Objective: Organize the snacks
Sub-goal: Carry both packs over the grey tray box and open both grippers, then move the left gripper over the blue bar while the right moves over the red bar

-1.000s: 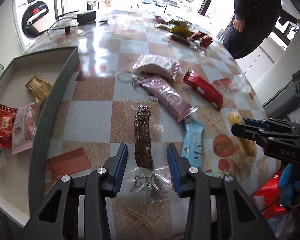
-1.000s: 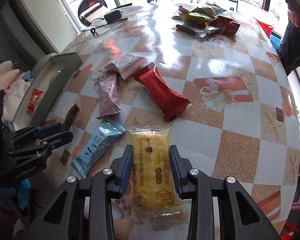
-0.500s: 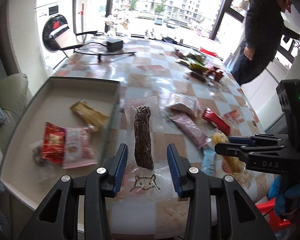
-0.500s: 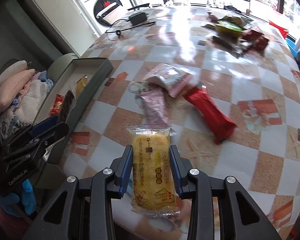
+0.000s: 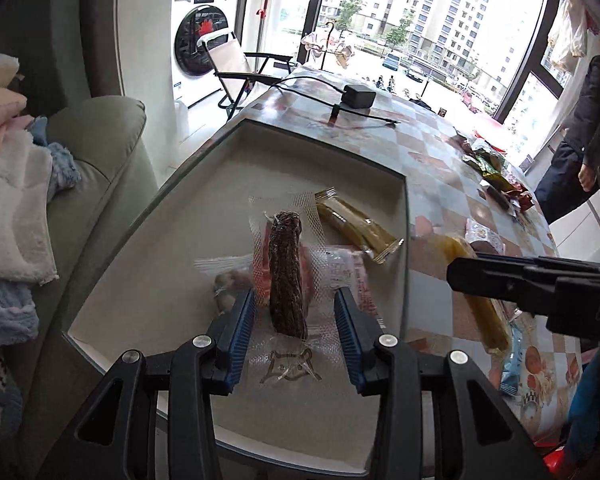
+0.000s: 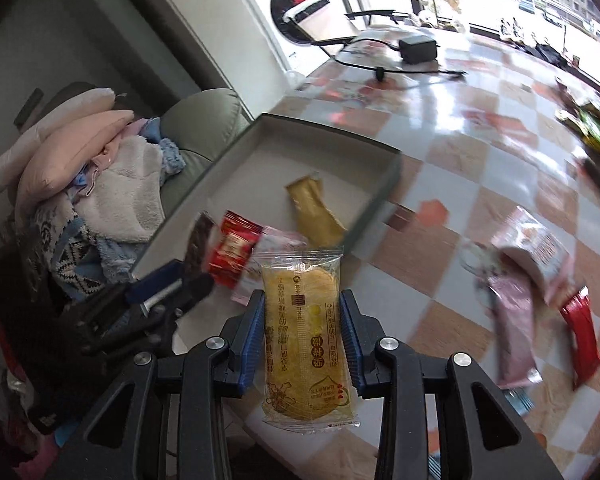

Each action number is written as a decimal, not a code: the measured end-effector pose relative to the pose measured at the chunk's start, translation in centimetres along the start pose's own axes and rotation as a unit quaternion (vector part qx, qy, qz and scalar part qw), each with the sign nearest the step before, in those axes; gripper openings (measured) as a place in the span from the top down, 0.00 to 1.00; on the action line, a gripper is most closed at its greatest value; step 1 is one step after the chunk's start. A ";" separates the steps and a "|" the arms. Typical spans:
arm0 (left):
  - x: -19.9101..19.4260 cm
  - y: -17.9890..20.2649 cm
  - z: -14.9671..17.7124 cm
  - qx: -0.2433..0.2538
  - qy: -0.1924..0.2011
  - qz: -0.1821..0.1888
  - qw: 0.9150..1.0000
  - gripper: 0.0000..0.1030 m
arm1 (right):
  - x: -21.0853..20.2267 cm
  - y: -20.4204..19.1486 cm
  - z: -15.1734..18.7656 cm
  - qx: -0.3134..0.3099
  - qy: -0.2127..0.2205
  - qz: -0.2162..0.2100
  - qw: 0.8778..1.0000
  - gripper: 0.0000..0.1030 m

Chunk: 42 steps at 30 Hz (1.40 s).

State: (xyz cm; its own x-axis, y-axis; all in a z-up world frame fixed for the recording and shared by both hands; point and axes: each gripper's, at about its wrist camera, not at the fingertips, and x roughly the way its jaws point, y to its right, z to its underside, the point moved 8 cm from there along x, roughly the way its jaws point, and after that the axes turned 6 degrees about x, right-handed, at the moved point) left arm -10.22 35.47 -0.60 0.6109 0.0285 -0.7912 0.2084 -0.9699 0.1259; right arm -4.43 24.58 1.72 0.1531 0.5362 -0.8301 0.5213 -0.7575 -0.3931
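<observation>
A: Where is the left gripper [image 5: 295,316] relative to the tray [image 5: 405,216]?

B: Above the tray's near half, tilted steeply down. Its blue pads [image 5: 242,322] press the clear edges of a vacuum-sealed sausage pack [image 5: 286,276], which sticks out forward between the jaws, off the tray floor.

A: What lies under it in the tray?

B: A red packet [image 6: 232,248] and a pale pink packet [image 5: 350,276], side by side at the tray's near end, partly behind the sausage. A mustard-yellow packet [image 5: 354,229] lies further in, close to the tray's right wall.

A: And the right gripper [image 6: 302,326]?

B: Its jaws are narrow and clamped on the long sides of a yellow cake packet [image 6: 306,336]. The packet points forward toward the tray's near right corner, over the checkered table [image 6: 460,160] just beside the tray. The gripper also slopes steeply down.

A: Anything else near the tray?

B: To the right of the tray, on the table, lie a pink packet [image 6: 514,320], a red bar packet [image 6: 580,326] and a white-and-pink packet [image 6: 534,240], blurred. Beyond the tray's far wall sits a black power adapter [image 5: 358,96] with its cable.
</observation>
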 end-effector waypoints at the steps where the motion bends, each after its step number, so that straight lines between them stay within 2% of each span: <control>1: 0.1 -0.3 0.2 -0.002 -0.002 -0.001 1.000 0.57 | 0.4 -0.4 -0.1 -0.002 -0.002 0.000 1.000 0.63; 6: 0.9 -1.0 0.7 -0.010 -0.009 -0.002 1.000 0.57 | 3.0 -2.5 -0.9 -0.016 -0.016 0.004 1.000 0.63; 10: 1.2 -1.6 0.8 -0.005 -0.012 -0.013 1.000 0.55 | 4.3 -3.6 -1.3 -0.043 -0.023 0.030 0.998 0.63; 11: 1.3 -1.7 0.8 -0.002 -0.011 -0.018 1.000 0.50 | 4.6 -3.6 -1.3 -0.048 -0.028 0.034 0.998 0.62; 12: 1.3 -1.7 0.8 0.001 -0.013 -0.019 1.000 0.38 | 4.8 -3.6 -1.3 -0.050 -0.032 0.038 0.998 0.49; 13: 1.4 -1.6 0.7 0.002 -0.014 -0.018 1.000 0.31 | 4.9 -3.4 -1.2 -0.048 -0.034 0.043 0.997 0.38; 14: 1.3 -1.7 0.7 0.002 -0.013 -0.017 1.000 0.23 | 4.8 -3.2 -1.3 -0.046 -0.032 0.045 0.997 0.18; 15: 1.3 -1.7 0.6 0.003 -0.010 -0.015 1.000 0.23 | 4.6 -2.9 -1.4 -0.045 -0.025 0.049 0.997 0.14; 18: 1.3 -1.6 0.6 0.006 -0.015 -0.016 1.000 0.23 | 4.0 -1.5 -1.4 -0.050 -0.019 0.069 0.996 0.14; 25: 1.2 -0.8 0.6 0.010 -0.021 -0.019 1.000 0.23 | 1.9 6.6 -0.7 -0.004 -0.011 0.126 0.992 0.14; 32: -0.8 1.6 -0.7 0.023 0.003 -0.002 1.000 0.22 | -3.6 18.8 0.7 0.052 0.024 0.224 0.973 0.14; 38: -1.9 8.8 -1.7 0.091 0.009 0.048 0.995 0.22 | -6.1 26.7 2.9 0.118 0.019 0.254 0.960 0.14; 42: -1.0 15.1 -0.2 0.148 -0.019 0.089 0.985 0.20 | -5.9 28.6 3.8 0.129 0.019 0.232 0.964 0.14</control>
State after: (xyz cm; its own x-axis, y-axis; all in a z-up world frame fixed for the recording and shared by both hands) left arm -7.54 20.83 2.21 0.5870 -0.1527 -0.7951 -0.1358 -0.9867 0.0892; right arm 6.37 -1.61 -6.11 0.3520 0.1274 -0.9273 0.1639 -0.9838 -0.0729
